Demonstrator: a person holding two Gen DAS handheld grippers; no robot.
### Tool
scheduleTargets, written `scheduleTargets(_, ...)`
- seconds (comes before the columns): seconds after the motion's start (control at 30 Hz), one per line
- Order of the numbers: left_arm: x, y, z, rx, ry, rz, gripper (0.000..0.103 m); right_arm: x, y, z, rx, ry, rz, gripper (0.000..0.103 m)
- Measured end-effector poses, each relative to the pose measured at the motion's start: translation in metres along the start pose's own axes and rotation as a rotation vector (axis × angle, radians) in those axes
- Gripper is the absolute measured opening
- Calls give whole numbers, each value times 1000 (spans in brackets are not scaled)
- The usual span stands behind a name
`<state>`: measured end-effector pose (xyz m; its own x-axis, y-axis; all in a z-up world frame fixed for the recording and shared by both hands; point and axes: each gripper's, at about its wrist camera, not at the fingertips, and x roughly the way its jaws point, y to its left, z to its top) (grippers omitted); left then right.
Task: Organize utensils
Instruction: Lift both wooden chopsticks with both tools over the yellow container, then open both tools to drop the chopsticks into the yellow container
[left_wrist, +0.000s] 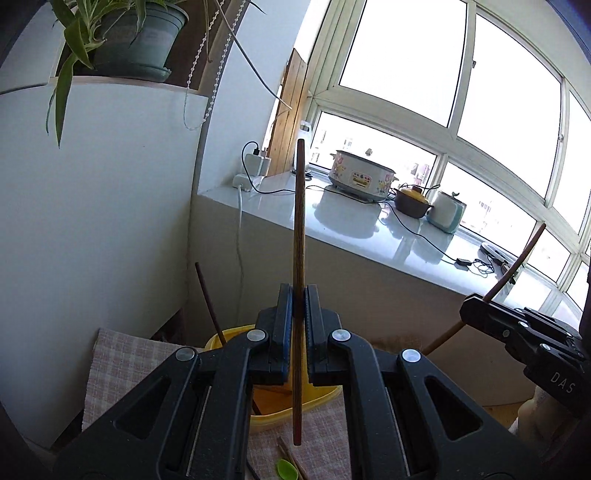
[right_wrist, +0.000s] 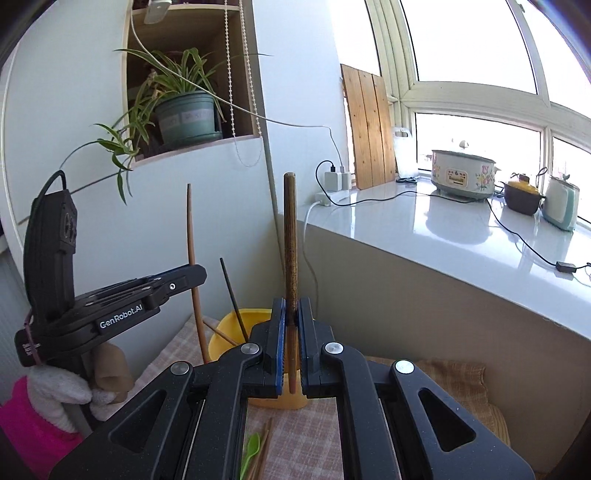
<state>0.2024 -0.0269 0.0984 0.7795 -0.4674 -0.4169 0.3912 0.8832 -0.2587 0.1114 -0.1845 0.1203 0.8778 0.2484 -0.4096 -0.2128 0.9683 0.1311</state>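
Observation:
My left gripper (left_wrist: 298, 306) is shut on a brown wooden chopstick (left_wrist: 299, 229) held upright above a yellow container (left_wrist: 280, 411). My right gripper (right_wrist: 291, 314) is shut on another brown wooden chopstick (right_wrist: 290, 229), also upright, over the same yellow container (right_wrist: 229, 328). A dark chopstick (right_wrist: 233, 295) and a lighter one (right_wrist: 219, 332) lean inside the container. The right gripper (left_wrist: 476, 301) shows at the right of the left wrist view. The left gripper (right_wrist: 192, 273) shows at the left of the right wrist view. A green spoon (right_wrist: 249, 452) and several chopsticks (right_wrist: 264, 448) lie on the checked cloth.
A checked cloth (left_wrist: 122, 365) covers the table. A white counter (right_wrist: 443, 236) runs to the right, with a flowered cooker (right_wrist: 463, 173), a brown pot (right_wrist: 522, 197), a pale kettle (right_wrist: 561, 206) and cables. A potted plant (right_wrist: 184, 114) sits in a wall niche. A white wall stands behind.

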Motion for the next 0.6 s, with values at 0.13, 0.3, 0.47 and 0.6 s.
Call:
scheduleTargets(0.13, 12, 1, 10, -4, -11, 18, 4, 8, 5, 13, -15, -15, 7, 5)
scheduleTargets(0.3, 28, 6, 21, -12, -22, 37, 4, 29, 9, 22, -22, -9, 13, 5)
scheduleTargets(0.47, 51, 13, 22, -3, -26, 60, 4, 57, 5, 21, -4, 30, 14, 5)
scheduleTargets(0.6, 70, 18, 13, 9, -2, 82, 4, 81, -2, 15, 16, 78, 11, 4)
